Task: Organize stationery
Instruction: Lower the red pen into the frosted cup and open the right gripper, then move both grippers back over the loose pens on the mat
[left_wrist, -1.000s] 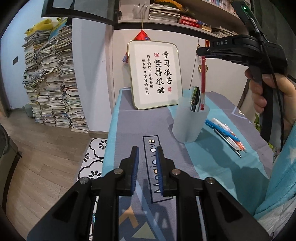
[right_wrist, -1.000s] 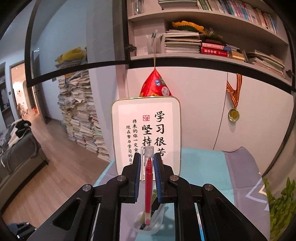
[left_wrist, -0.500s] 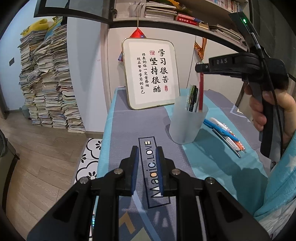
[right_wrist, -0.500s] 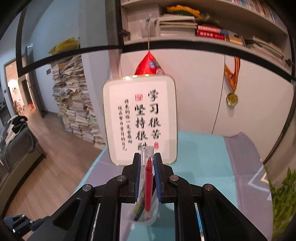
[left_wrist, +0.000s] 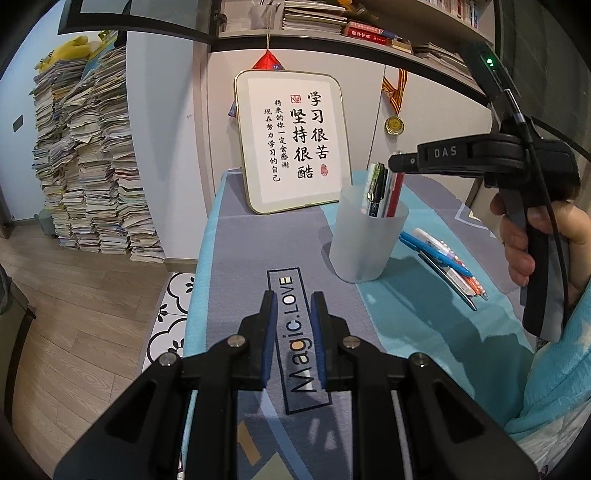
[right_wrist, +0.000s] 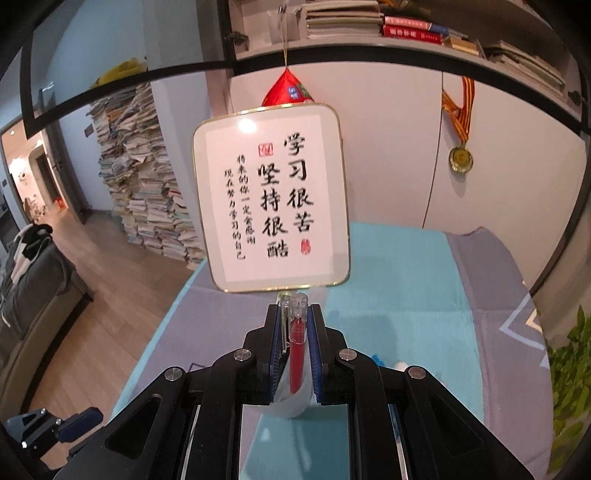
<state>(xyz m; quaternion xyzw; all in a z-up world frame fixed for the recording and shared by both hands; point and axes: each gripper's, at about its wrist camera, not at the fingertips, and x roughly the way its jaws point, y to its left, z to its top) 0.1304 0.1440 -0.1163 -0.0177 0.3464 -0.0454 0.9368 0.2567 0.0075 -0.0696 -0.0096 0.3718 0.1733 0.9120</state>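
A frosted plastic cup (left_wrist: 364, 240) stands on the cloth-covered table and holds several pens. My right gripper (right_wrist: 294, 310) is shut on a red pen (right_wrist: 295, 343) with a clear cap, held upright. The pen's lower end is down inside the cup (right_wrist: 291, 402). In the left wrist view the right gripper (left_wrist: 397, 162) hangs just above the cup's rim, with a hand on its handle. Several loose pens (left_wrist: 443, 258) lie on the cloth to the right of the cup. My left gripper (left_wrist: 293, 299) hovers low over the cloth in front of the cup, jaws nearly together with nothing between them.
A framed calligraphy board (left_wrist: 295, 144) leans against the wall behind the cup. The table's left edge (left_wrist: 195, 280) drops to a wood floor with a tall stack of papers (left_wrist: 85, 166). A medal (left_wrist: 394, 125) hangs on the wall, and green leaves (right_wrist: 569, 369) show at the far right.
The right gripper has come down with the red pen, so the pen now sits deeper in the cup. The left gripper has barely moved.
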